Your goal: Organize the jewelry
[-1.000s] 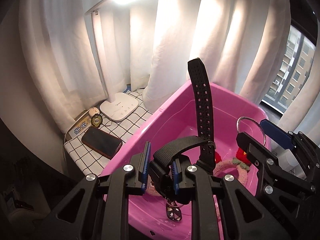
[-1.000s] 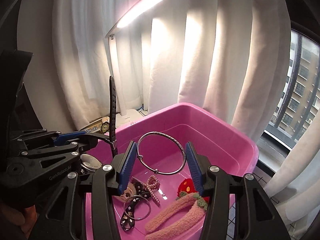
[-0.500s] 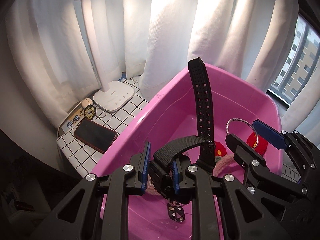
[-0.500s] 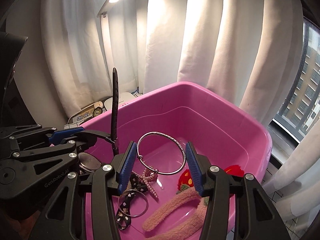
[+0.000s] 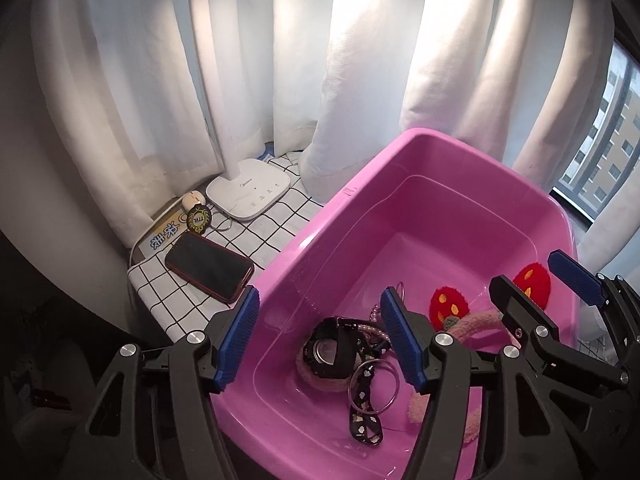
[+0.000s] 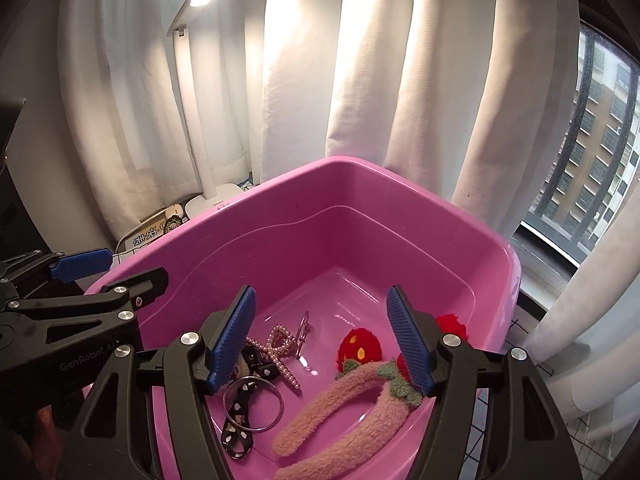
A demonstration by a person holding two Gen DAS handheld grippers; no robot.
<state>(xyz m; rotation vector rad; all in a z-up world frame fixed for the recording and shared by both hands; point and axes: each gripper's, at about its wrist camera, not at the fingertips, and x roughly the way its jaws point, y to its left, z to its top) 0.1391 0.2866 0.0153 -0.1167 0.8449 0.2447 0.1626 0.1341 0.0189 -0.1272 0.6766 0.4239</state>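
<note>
A pink plastic tub (image 5: 304,240) (image 6: 400,184) holds the jewelry. In the left wrist view a black watch (image 5: 332,350) lies on the tub floor beside a silver bangle (image 5: 390,390) and a black patterned bow (image 5: 364,412). In the right wrist view a silver bangle (image 6: 272,400), a pearl clip (image 6: 280,344), a small silver ring (image 6: 304,328) and a pink fuzzy headband with red strawberries (image 6: 340,412) lie on the floor. My left gripper (image 5: 318,338) is open and empty above the tub's left part. My right gripper (image 6: 320,334) is open and empty above the tub.
Left of the tub, a checked cloth (image 5: 256,236) carries a black phone (image 5: 210,266), a white lamp base (image 5: 250,194), a round badge (image 5: 199,220) and a book. White curtains hang behind. A window (image 6: 600,152) is at the right.
My left gripper opened and the black watch dropped into the tub. My right gripper opened and the silver bangle fell to the tub floor. Both grippers tilted down toward the tub.
</note>
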